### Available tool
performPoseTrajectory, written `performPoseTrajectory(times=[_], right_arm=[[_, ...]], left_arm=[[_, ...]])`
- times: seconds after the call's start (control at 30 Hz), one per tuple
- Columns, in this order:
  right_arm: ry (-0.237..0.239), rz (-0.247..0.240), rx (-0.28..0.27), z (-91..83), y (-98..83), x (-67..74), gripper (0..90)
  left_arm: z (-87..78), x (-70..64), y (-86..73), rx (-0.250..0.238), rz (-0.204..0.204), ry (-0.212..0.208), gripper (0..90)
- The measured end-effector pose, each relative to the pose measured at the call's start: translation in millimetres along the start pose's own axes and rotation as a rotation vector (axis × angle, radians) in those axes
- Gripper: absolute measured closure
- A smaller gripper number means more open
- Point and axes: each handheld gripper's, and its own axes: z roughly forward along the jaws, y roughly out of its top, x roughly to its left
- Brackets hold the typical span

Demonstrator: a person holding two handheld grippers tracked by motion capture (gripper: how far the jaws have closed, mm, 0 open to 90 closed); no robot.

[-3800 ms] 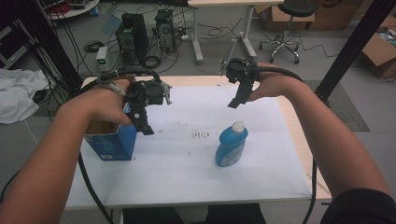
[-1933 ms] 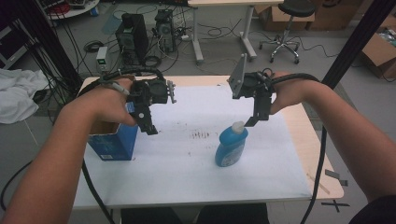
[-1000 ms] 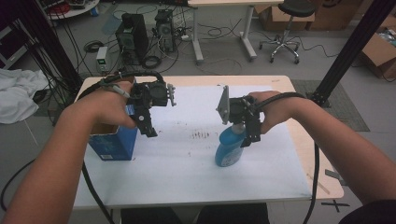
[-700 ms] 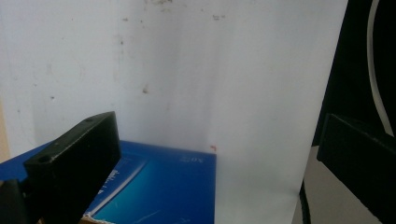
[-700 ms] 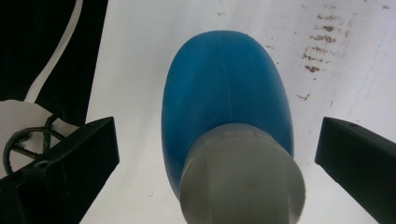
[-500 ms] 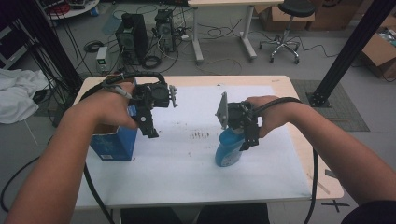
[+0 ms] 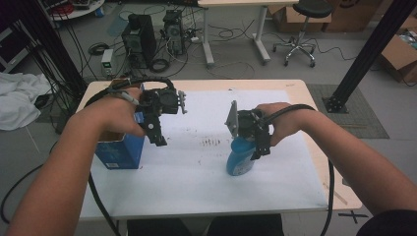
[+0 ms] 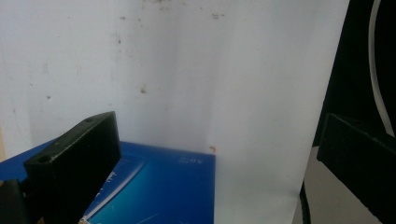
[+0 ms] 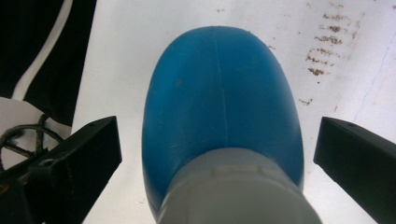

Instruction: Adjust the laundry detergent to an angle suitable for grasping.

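A blue bottle (image 7: 240,160) with a pale cap stands upright on the white sheet (image 7: 196,167), right of centre. My right gripper (image 7: 258,147) hangs over its top, pointing down. In the right gripper view the bottle (image 9: 224,107) and its grey cap (image 9: 238,191) sit between the jaws, which stand wide apart and clear of both sides; the right gripper (image 9: 218,137) is open. A blue box (image 7: 120,150) stands at the left. My left gripper (image 7: 158,139) hovers just right of the box and is open (image 8: 215,158), with the box top (image 8: 154,186) below it.
Dark smudges (image 7: 211,142) mark the sheet between the grippers. The wooden table edge (image 7: 314,128) runs along the right. Beyond the table are computer towers (image 7: 140,34), cables, a stool (image 7: 300,29) and a black post (image 7: 369,54).
My right gripper came in from the far right, moving left and down until its jaws straddle the bottle's cap. The left gripper and box have hardly moved.
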Motion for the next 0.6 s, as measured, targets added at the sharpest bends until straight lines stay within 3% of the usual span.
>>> performPoseTrajectory(times=[0.6], right_arm=[[-0.010,-0.023,-0.001,2.0,0.5,-0.1,10.6]], left_arm=[[-1.3,2.0,-1.6,-0.005,-0.008,0.004,0.1]])
